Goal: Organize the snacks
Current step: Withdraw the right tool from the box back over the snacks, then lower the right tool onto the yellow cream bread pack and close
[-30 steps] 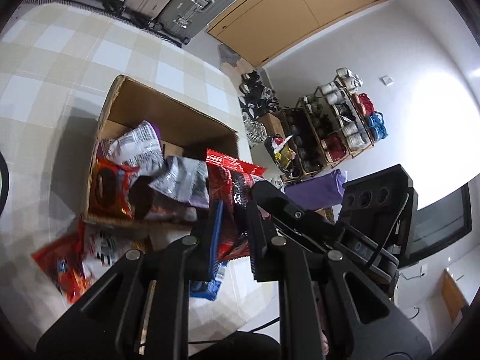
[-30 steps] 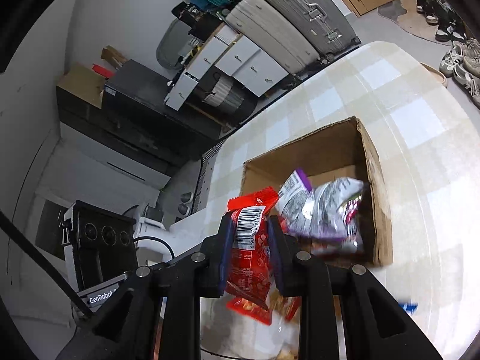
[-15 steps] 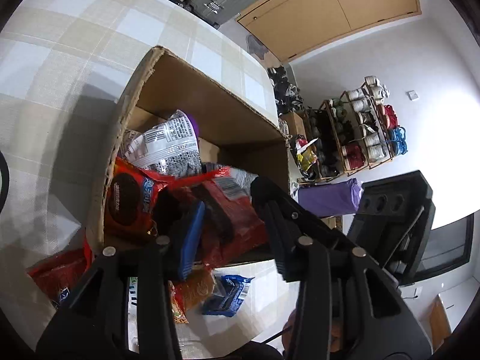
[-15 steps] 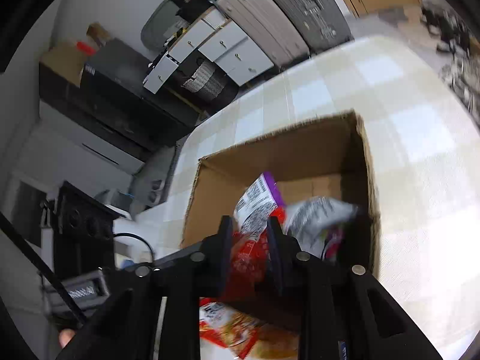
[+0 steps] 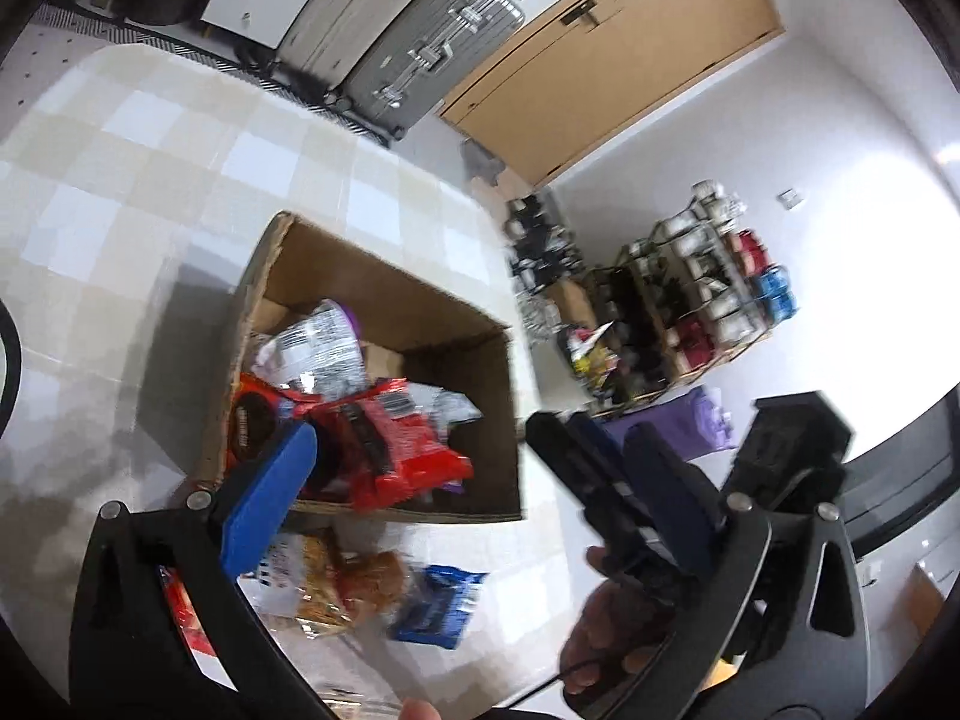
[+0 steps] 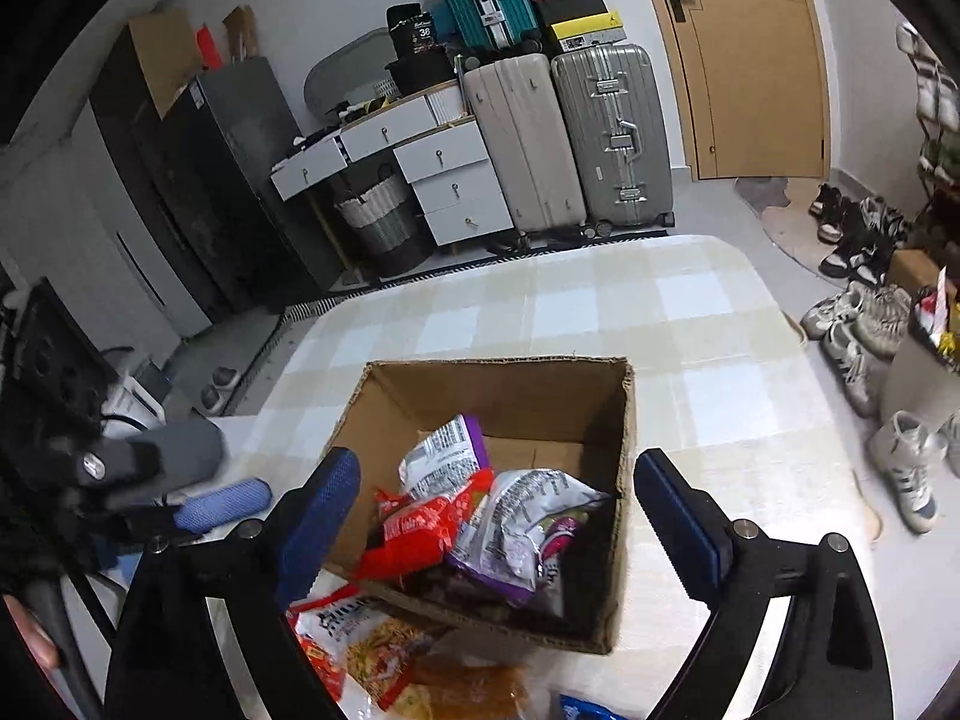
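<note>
An open cardboard box (image 5: pixel 372 282) (image 6: pixel 498 363) stands on the checked table and holds several snack packs. Red packs (image 5: pixel 390 450) (image 6: pixel 420 528) lie on top, beside silver-and-purple bags (image 5: pixel 324 342) (image 6: pixel 516 528). My left gripper (image 5: pixel 468 438) hangs over the box's near edge, its jaws opening wide with nothing pressed between the blue pads (image 5: pixel 270 492). My right gripper (image 6: pixel 495 462) is above the box too, jaws also opening, pads (image 6: pixel 678 516) clear of the packs. The left gripper's blue pad (image 6: pixel 222 504) shows blurred at the left of the right wrist view.
Loose packs lie on the table in front of the box: an orange-yellow one (image 6: pixel 372 648) (image 5: pixel 336 588) and a blue one (image 5: pixel 438 606). Beyond the table's far edge are suitcases (image 6: pixel 612 132), white drawers (image 6: pixel 444 180), a wooden door (image 6: pixel 750 60) and shoes (image 6: pixel 852 324).
Each gripper was shut on a red snack pack a second ago. Both have since opened, and the red packs now lie in the box on top of the others.
</note>
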A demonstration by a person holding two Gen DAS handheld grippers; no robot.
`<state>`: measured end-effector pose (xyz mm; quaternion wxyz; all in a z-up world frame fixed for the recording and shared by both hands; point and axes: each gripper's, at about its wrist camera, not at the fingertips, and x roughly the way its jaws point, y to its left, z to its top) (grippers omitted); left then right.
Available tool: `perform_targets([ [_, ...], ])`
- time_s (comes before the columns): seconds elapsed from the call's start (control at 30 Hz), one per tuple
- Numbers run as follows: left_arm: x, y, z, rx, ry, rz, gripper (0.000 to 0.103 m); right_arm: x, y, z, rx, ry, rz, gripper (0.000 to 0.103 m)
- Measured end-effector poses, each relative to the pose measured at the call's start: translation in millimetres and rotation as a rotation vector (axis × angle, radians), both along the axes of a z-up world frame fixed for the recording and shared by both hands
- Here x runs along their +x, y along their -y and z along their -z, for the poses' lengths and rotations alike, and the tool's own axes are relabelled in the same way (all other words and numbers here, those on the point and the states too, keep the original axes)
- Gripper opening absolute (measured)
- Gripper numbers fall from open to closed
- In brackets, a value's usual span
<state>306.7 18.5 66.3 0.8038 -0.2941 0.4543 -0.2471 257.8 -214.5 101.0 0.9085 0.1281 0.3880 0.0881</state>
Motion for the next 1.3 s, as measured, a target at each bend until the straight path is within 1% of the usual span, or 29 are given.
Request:
perform_targets([
  [0.1,-8,-4,-10,-0.006,0.012,0.002,0.102,-6,1,-4,-0.016,-0.003,0.007,0.094],
  [0.2,-16,-6,-17,0.005,0.017,0.002,0.102,-16,3,-11,-0.028,0.005,0.01,0.094],
  [0.3,-31,-9,-25,0.013,0.024,0.002,0.102,-31,4,-21,-0.023,0.024,0.011,0.094],
  [0.37,-40,-9,-30,0.012,0.025,0.009,0.102,-45,5,-31,-0.016,0.052,0.007,0.094],
  [0.53,-84,-6,-68,0.034,0.093,0.036,0.102,-93,5,-69,-0.025,0.156,0.004,0.094],
  [0.6,-106,-6,-83,0.023,0.111,0.055,0.102,-115,7,-87,-0.008,0.188,-0.003,0.094],
  [0.67,-127,-7,-94,0.019,0.118,0.063,0.102,-137,6,-100,0.006,0.206,-0.015,0.094],
  [0.73,-153,-12,-103,0.031,0.138,0.043,0.102,-160,2,-110,0.007,0.21,-0.023,0.094],
  [0.87,-200,-18,-111,0.057,0.154,0.033,0.102,-203,-10,-120,0.021,0.219,-0.047,0.094],
  [0.97,-241,-23,-107,0.067,0.162,0.028,0.102,-237,-20,-117,0.031,0.22,-0.06,0.094],
  [1.0,-257,-27,-102,0.068,0.161,0.02,0.102,-248,-23,-112,0.037,0.213,-0.069,0.094],
  [1.07,-278,-32,-91,0.083,0.148,0.011,0.102,-266,-31,-99,0.045,0.195,-0.091,0.094],
  [1.17,-305,-40,-55,0.095,0.09,0.002,0.102,-287,-43,-70,0.052,0.152,-0.113,0.094],
  [1.2,-308,-42,-46,0.094,0.076,0.001,0.102,-291,-46,-58,0.067,0.132,-0.123,0.094],
  [1.3,-315,-51,2,0.084,-0.015,-0.007,0.102,-297,-51,-17,0.123,0.06,-0.136,0.094],
])
